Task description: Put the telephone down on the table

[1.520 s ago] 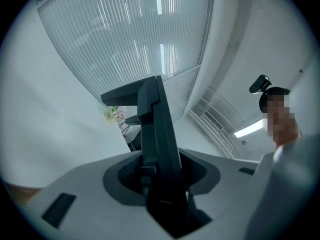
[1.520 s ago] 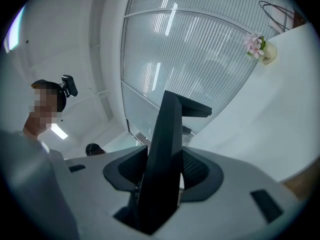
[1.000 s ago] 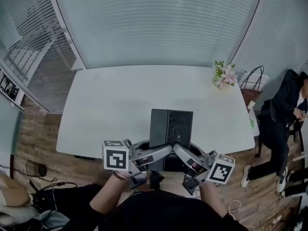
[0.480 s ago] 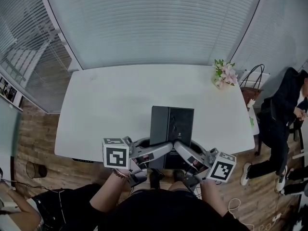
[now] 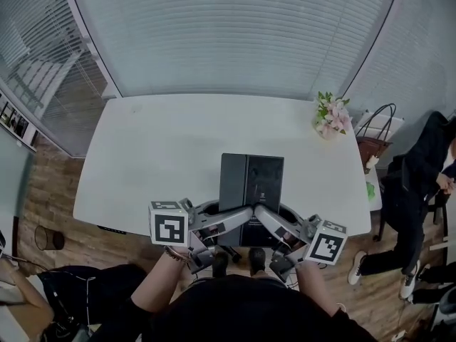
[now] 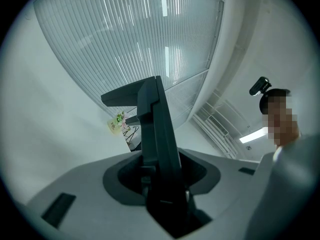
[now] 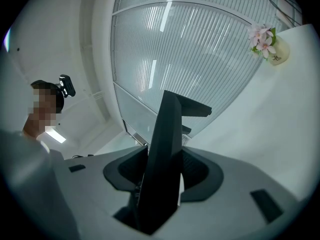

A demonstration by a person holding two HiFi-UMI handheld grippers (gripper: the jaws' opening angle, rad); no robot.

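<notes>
Left gripper (image 5: 241,216) and right gripper (image 5: 263,218) each clamp the near end of the black telephone (image 5: 251,187), jaws part-spread with its thin slab between them. The telephone lies flat over the near edge of the white worktop (image 5: 178,148); can't tell whether it touches. Flower vase (image 5: 329,117) sits at the far right corner.

Telephone (image 5: 251,191) at the table's (image 5: 164,155) near edge, middle; flower vase (image 5: 329,120) at its far right corner.
</notes>
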